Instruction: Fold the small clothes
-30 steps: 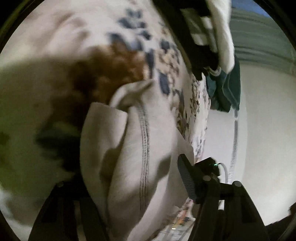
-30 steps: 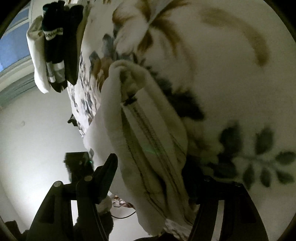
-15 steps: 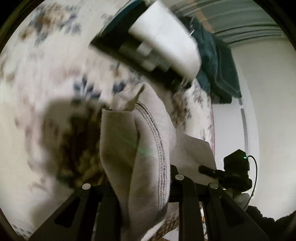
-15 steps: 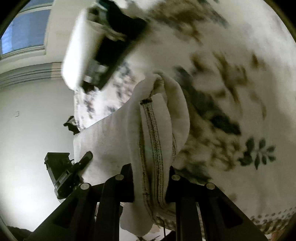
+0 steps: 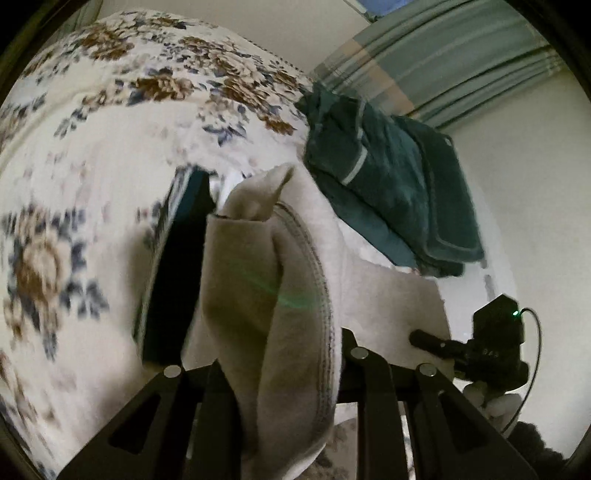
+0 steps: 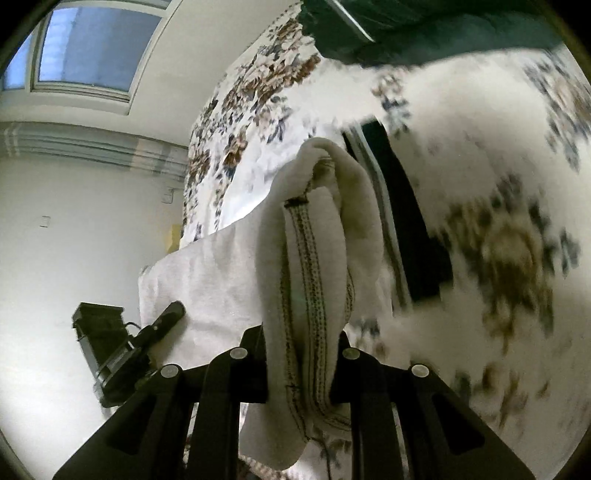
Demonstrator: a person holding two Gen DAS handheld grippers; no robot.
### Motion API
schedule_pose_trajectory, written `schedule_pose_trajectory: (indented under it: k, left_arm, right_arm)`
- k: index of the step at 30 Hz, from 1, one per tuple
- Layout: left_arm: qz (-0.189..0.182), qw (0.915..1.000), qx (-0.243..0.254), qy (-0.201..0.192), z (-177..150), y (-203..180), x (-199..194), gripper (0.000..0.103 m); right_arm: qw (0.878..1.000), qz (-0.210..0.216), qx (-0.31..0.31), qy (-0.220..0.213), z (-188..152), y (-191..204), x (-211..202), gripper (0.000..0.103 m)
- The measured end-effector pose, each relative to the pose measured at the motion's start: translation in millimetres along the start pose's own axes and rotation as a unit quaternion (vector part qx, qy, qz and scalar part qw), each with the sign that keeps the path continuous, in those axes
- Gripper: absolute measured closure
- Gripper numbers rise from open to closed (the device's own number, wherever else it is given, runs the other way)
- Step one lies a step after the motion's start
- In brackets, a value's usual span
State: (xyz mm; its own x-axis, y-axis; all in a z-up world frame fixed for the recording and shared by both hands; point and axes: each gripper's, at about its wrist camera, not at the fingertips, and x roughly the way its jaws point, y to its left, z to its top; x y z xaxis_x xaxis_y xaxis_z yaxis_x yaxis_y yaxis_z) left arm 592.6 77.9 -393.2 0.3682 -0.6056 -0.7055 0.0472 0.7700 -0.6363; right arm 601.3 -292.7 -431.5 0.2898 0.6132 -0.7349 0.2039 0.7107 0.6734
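A small cream-white garment with a stitched hem (image 5: 280,295) is held up between both grippers, stretched above the floral bedspread (image 5: 92,155). My left gripper (image 5: 284,369) is shut on one bunched corner of it. My right gripper (image 6: 303,354) is shut on the other corner, where the hem (image 6: 306,280) folds over. The cloth spans toward the other gripper in each view: the right gripper shows in the left wrist view (image 5: 487,347), the left gripper in the right wrist view (image 6: 125,350).
A folded dark teal garment (image 5: 388,184) lies on the bed beyond the cloth, also at the top of the right wrist view (image 6: 406,26). A dark folded item with a striped edge (image 5: 177,280) lies on the bedspread. Curtains (image 5: 461,48) and white walls stand behind.
Both grippers closed on the garment's corners and lifted it off the bed. The views swung so the teal pile and the curtains came into sight.
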Motion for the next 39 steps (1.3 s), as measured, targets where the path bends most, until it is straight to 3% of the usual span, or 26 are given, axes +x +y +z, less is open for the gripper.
schedule_pose_trajectory:
  k: [5,7,8,10,12,13,15,18,20,22,24,29,39]
  left_arm:
    - [0.057,0.9978,-0.007,0.034,22,19,37,0.082]
    - [0.089,0.9950,-0.012,0.044,22,22,42,0.077]
    - [0.102,0.9937,-0.016,0.045,22,23,43,0.070]
    - [0.133,0.9901,-0.020,0.039,21,24,41,0.060]
    - [0.162,0.9862,-0.008,0.031,20,19,38,0.059]
    - [0.184,0.9826,0.005,0.027,18,14,38,0.053]
    - [0.227,0.9733,0.029,0.013,12,4,36,0.020]
    - [0.247,0.9677,0.048,0.000,6,-4,34,0.004]
    - [0.268,0.9616,0.059,0.005,2,-8,35,0.000]
    - [0.286,0.9556,0.070,0.004,-2,-14,34,0.000]
    - [0.301,0.9500,0.081,-0.003,-7,-22,30,0.000]
    - [0.335,0.9365,0.103,-0.018,-24,-47,11,0.000]
    - [0.330,0.9352,0.112,-0.066,-71,-110,-71,0.000]
  right_arm:
    - [0.999,-0.032,0.001,0.015,42,-4,24,0.085]
    - [0.999,-0.047,-0.006,0.026,47,-4,34,0.084]
    - [0.998,-0.057,-0.012,0.030,42,-6,33,0.084]
    - [0.996,-0.081,-0.025,0.035,39,-5,37,0.078]
    - [0.990,-0.125,-0.048,0.035,35,1,38,0.070]
    - [0.987,-0.149,-0.059,0.031,32,5,38,0.065]
    - [0.979,-0.189,-0.075,0.023,26,10,36,0.063]
    - [0.963,-0.254,-0.095,0.006,15,20,28,0.050]
    - [0.952,-0.288,-0.107,-0.007,6,26,22,0.037]
    - [0.941,-0.318,-0.116,-0.017,-3,31,16,0.013]
    - [0.929,-0.348,-0.125,-0.025,-15,37,10,0.002]
    - [0.912,-0.384,-0.138,-0.045,-45,58,-11,0.001]
    - [0.891,-0.403,-0.176,-0.116,-127,129,-99,0.001]
